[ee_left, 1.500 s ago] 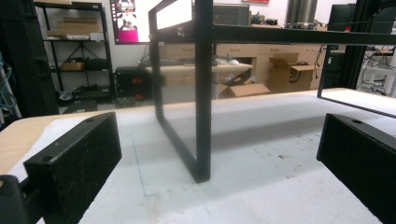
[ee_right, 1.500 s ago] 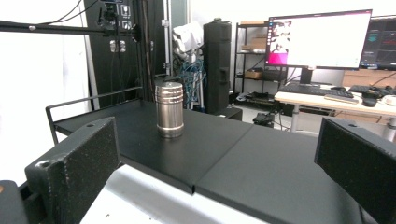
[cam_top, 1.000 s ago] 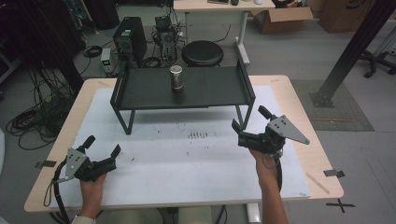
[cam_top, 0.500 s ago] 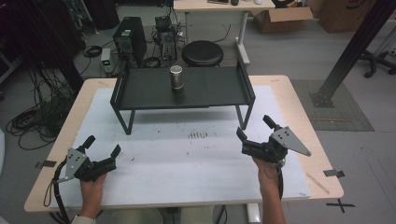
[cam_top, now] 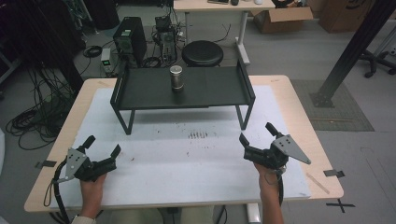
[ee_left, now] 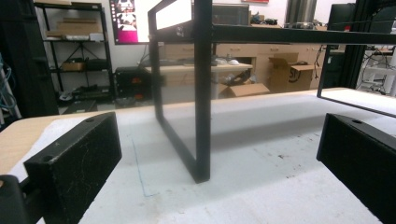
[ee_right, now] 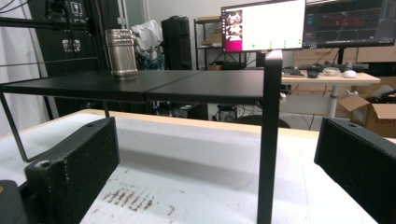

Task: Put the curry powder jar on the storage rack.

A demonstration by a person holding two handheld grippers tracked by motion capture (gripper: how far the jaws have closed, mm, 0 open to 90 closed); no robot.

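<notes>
A metal can (cam_top: 176,77) stands upright on the black raised shelf (cam_top: 210,91) at the back of the table; in the right gripper view the can (ee_right: 121,54) sits on the shelf top (ee_right: 187,86) at upper left. My left gripper (cam_top: 102,146) rests low near the table's front left, open and holding nothing. My right gripper (cam_top: 257,133) sits near the front right, open and holding nothing. In the left gripper view the shelf's front leg (ee_left: 201,93) stands straight ahead between the wide-apart jaws.
A white mat (cam_top: 187,154) covers most of the wooden table (cam_top: 299,102). Dark smudges (cam_top: 198,135) mark the mat in front of the shelf. Behind the table stand a black stool (cam_top: 202,52), computer gear (cam_top: 130,39) and a desk.
My right gripper has come down and toward the front edge of the table, staying open. The left gripper has not moved.
</notes>
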